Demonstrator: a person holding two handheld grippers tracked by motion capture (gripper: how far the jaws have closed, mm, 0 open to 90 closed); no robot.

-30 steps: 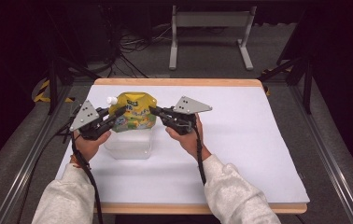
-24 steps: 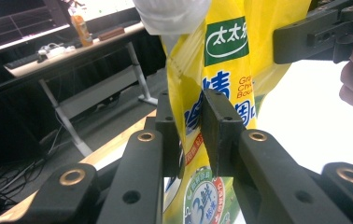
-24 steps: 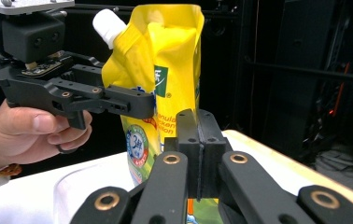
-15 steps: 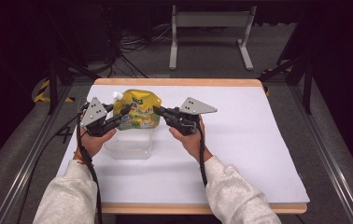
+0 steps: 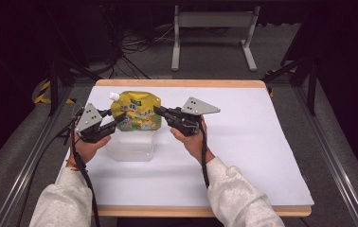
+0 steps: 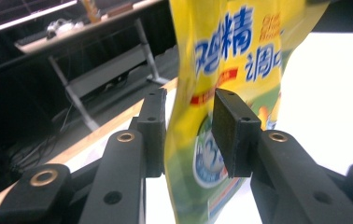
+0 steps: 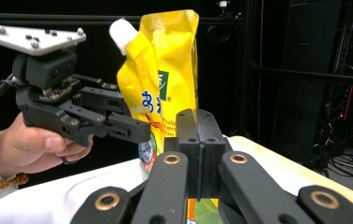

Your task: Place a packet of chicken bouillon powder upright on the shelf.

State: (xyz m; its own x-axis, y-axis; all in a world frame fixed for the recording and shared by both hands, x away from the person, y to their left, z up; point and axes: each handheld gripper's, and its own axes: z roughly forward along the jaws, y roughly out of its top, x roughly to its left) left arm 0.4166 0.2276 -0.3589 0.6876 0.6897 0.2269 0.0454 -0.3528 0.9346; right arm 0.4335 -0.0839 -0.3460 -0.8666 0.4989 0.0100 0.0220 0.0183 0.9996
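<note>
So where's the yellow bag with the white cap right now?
In the high view the yellow pouch hangs upright between the left gripper and right gripper, just above the clear container, near the table's far left side.

My left gripper [image 5: 115, 124]: held level, pointing inward; jaws lately opening, pads standing apart in its own view. My right gripper [image 5: 160, 111]: level, facing the left one; jaws pressed together, seemingly on a thin edge. Both forearms, in pale sleeves, enter from the near edge.
</note>
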